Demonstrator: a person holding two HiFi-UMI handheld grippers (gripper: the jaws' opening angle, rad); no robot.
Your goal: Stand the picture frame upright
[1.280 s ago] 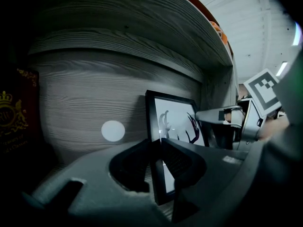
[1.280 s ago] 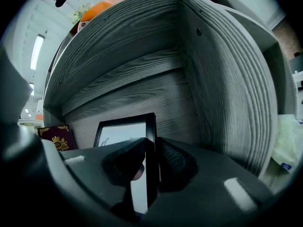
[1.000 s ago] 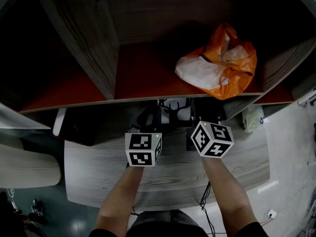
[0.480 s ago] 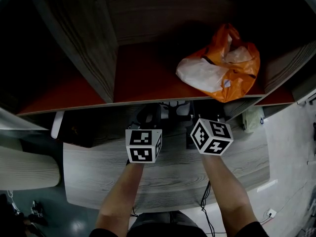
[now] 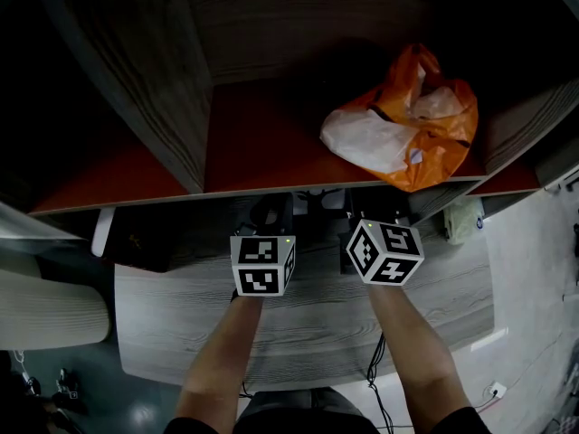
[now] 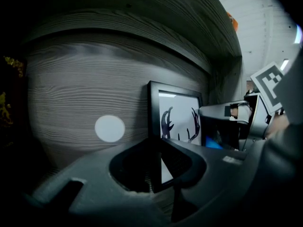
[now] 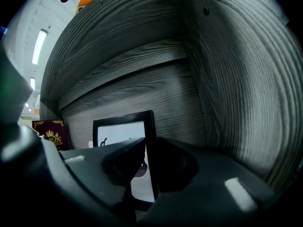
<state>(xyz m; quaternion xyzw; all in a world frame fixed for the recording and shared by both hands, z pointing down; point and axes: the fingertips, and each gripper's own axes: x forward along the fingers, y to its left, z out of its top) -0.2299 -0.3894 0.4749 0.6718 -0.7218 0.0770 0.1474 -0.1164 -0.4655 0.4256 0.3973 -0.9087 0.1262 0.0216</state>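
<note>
Both bare forearms reach forward side by side over the grey wood-grain table [image 5: 181, 306], the left forearm [image 5: 222, 360] and the right forearm [image 5: 412, 351] roughly parallel. Each ends at a marker cube, and the gripper noses are tucked under the front edge of the red-topped shelf [image 5: 262, 143], where an orange bag [image 5: 407, 125] lies. Both grippers point close to level, tipped slightly down. The left gripper [image 6: 154, 148] has its jaws partly closed and clamped on the left black edge of the picture frame [image 6: 177, 122]. The frame stands upright in the recess under the shelf, just in front of the wood-grain back panel [image 6: 85, 89], with its white picture of dark antlers facing the person. The right gripper [image 7: 150, 143] is closed to a similar narrow gap and grasps the frame's right edge, so the frame is held between the two grippers, one on each side. In the left gripper view the right gripper shows just past the far side of the frame. Whether the frame's bottom edge rests on the table cannot be told, since the jaws cover it. A white round dot [image 6: 110, 128] sits on the back panel left of the frame, and a maroon box [image 7: 49, 134] with a gold crest stands beside the frame.
</note>
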